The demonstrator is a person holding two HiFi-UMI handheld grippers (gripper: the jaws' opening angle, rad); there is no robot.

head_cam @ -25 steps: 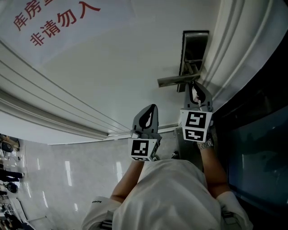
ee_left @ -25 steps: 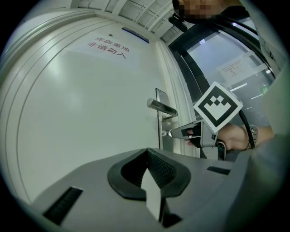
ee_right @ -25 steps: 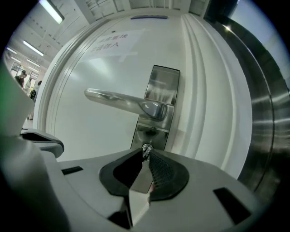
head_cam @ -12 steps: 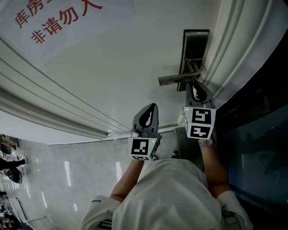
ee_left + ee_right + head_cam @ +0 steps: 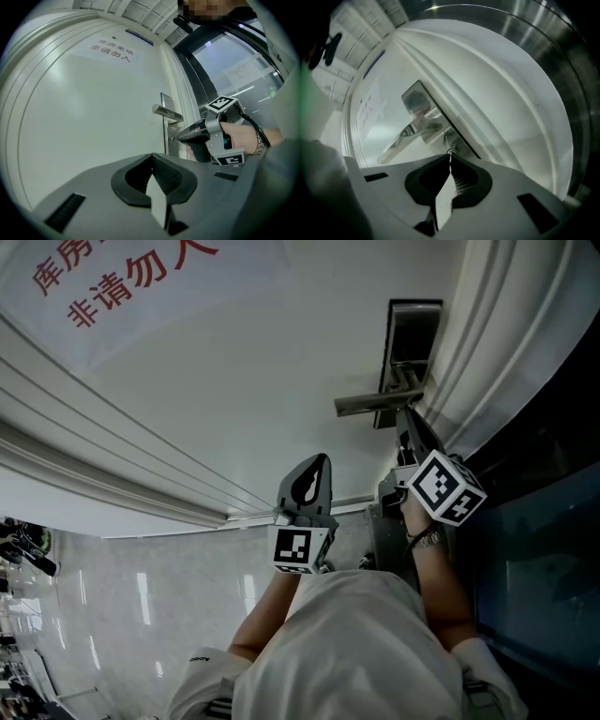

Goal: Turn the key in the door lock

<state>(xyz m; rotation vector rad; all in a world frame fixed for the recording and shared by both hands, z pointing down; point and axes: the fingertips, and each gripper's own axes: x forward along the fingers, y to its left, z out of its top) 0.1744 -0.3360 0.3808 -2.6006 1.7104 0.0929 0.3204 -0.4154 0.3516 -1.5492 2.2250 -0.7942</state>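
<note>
A metal lock plate (image 5: 412, 334) with a lever handle (image 5: 375, 404) sits on the white door (image 5: 234, 381). My right gripper (image 5: 405, 415) points level at the keyhole (image 5: 451, 151) just under the handle (image 5: 401, 138). Its jaws have just been closing, and its tips (image 5: 450, 157) now pinch a thin metal sliver, the key, at the keyhole. In the left gripper view the right gripper (image 5: 177, 138) touches the lock (image 5: 171, 138), rolled to one side. My left gripper (image 5: 314, 467) hangs back from the door, shut and empty (image 5: 151, 157).
A notice with red characters (image 5: 122, 282) hangs on the door. Ribbed frame mouldings (image 5: 497, 334) and a dark glass panel (image 5: 544, 521) stand right of the lock. The person's forearms (image 5: 441, 587) reach out below, over a pale marble floor (image 5: 141, 596).
The right gripper has rolled at the lock: its marker cube has turned from square-on to a diamond. It stayed at the keyhole. The left gripper has not moved.
</note>
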